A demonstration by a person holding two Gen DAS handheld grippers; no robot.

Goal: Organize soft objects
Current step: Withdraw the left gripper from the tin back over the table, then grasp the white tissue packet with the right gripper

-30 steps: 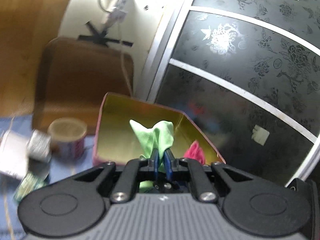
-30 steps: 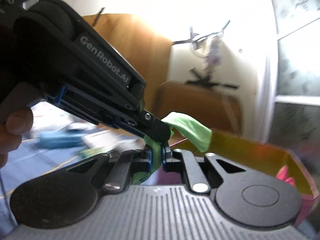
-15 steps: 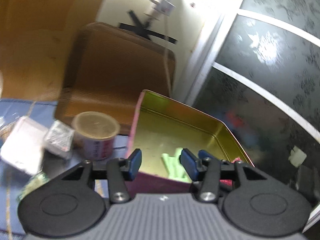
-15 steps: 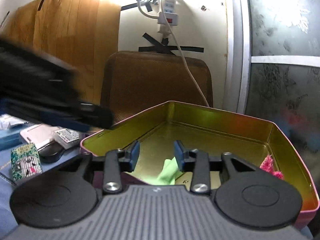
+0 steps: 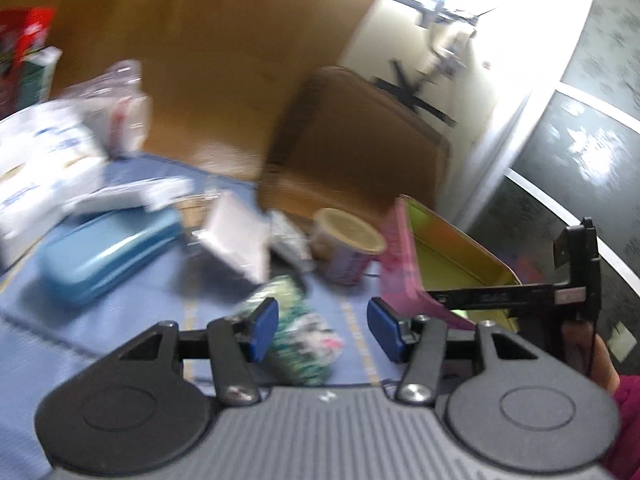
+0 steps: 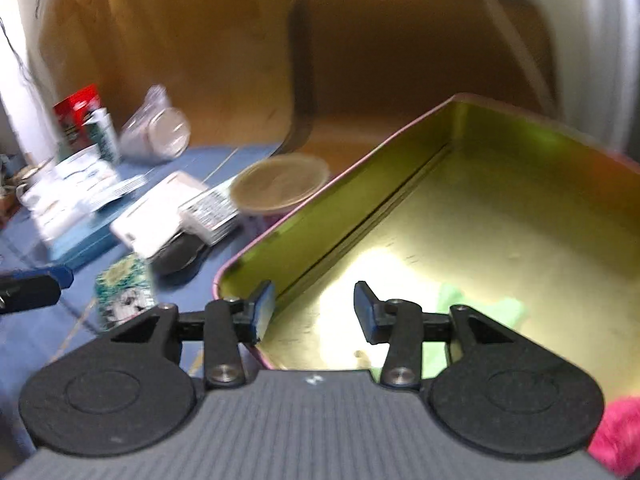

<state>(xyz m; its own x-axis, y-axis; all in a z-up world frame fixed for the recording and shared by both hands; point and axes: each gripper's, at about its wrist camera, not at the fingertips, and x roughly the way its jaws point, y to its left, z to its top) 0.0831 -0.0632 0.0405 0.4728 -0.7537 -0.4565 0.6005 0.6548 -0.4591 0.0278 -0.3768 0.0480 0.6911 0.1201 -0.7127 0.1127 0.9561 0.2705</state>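
Observation:
The green cloth (image 6: pixel 476 316) lies on the floor of the gold tin with a pink rim (image 6: pixel 520 216), partly hidden by my right gripper's finger. A pink soft thing (image 6: pixel 616 432) shows at the tin's near right corner. My right gripper (image 6: pixel 314 312) is open and empty over the tin's near left corner. My left gripper (image 5: pixel 322 328) is open and empty, left of the tin (image 5: pixel 404 256), above a green patterned packet (image 5: pixel 298 332) on the blue cloth. The right gripper's body (image 5: pixel 568 292) shows over the tin.
On the blue tablecloth (image 5: pixel 132 308) left of the tin stand a lidded cup (image 5: pixel 346 246), a blue case (image 5: pixel 104 252), white boxes (image 6: pixel 160 212), a plastic jar (image 6: pixel 160 132) and a red box (image 6: pixel 76 112). A brown chair back (image 6: pixel 420 60) stands behind.
Both grippers let go of the green cloth, which now lies in the tin. The left gripper has swung left away from the tin; the right has dropped closer over it.

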